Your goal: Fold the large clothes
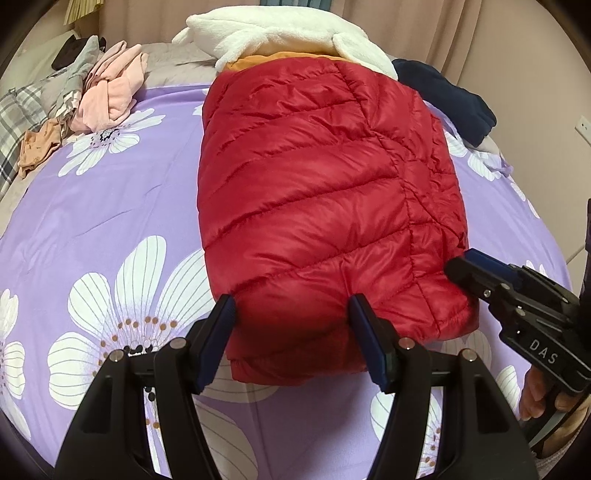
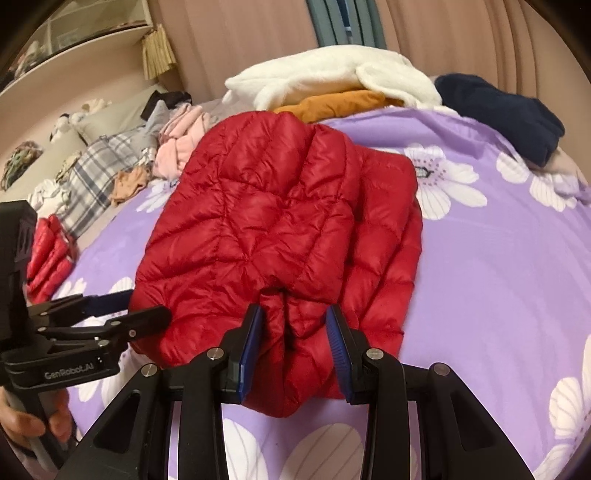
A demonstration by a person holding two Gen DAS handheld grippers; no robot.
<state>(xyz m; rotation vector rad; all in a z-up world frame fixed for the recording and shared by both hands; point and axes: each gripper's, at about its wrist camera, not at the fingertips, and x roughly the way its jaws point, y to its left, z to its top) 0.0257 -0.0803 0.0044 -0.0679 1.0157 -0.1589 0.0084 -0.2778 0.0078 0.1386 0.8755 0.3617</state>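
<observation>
A red quilted puffer jacket point(image 1: 317, 192) lies folded into a thick bundle on the purple flowered bedsheet point(image 1: 110, 221); it also shows in the right wrist view point(image 2: 280, 229). My left gripper point(image 1: 291, 306) is open, its jaws wide apart around the bundle's near left edge. My right gripper point(image 2: 295, 317) is open, its jaws on either side of a raised fold at the bundle's near right end. The right gripper point(image 1: 476, 273) shows at the jacket's right corner in the left wrist view. The left gripper point(image 2: 122, 310) shows at the left in the right wrist view.
A white fleece point(image 1: 280, 29) over an orange garment point(image 1: 258, 61) lies behind the jacket. A dark navy garment point(image 1: 450, 99) lies at the back right. Pink and plaid clothes point(image 1: 107, 88) are piled at the back left. Another red puffer piece point(image 2: 48, 254) lies at the far left.
</observation>
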